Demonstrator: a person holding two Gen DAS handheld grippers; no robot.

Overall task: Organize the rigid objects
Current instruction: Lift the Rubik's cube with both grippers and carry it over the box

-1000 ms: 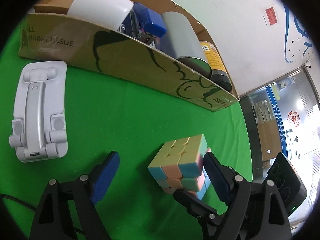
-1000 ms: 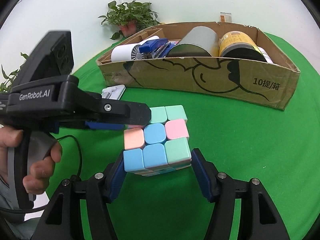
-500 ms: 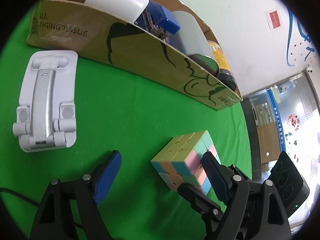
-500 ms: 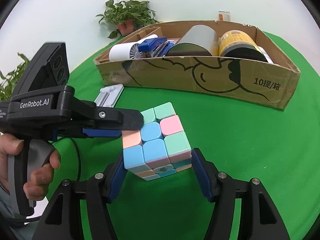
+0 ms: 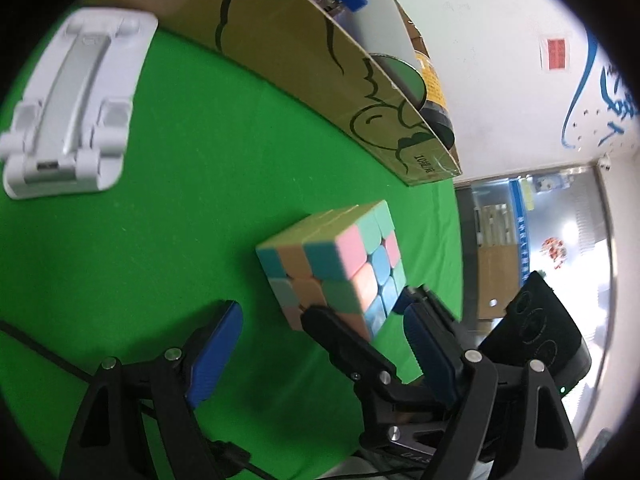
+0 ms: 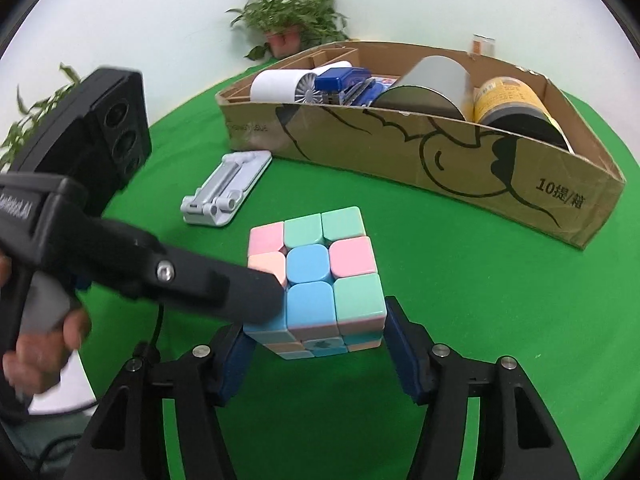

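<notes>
A pastel puzzle cube (image 6: pixel 316 276) sits tilted between the blue pads of my right gripper (image 6: pixel 316 334), whose jaws are closing; both pads touch its lower sides. In the left wrist view the same cube (image 5: pixel 336 264) shows with a black right-gripper finger (image 5: pixel 344 344) under its near corner. My left gripper (image 5: pixel 322 314) stands open, its pads wide apart just short of the cube and around that finger. One of its fingers (image 6: pixel 224 288) crosses the cube's left side in the right wrist view.
A white phone stand (image 6: pixel 226 188) lies flat on the green cloth left of the cube. Behind it stands a long cardboard box (image 6: pixel 400 152) holding a white fan, a blue stapler, a grey cylinder and a yellow-labelled can. A hand (image 6: pixel 40 352) holds the left gripper's handle.
The cube has tipped between the right pads and looks nearer. The left gripper has rolled, and its finger now lies lower against the cube's left side.
</notes>
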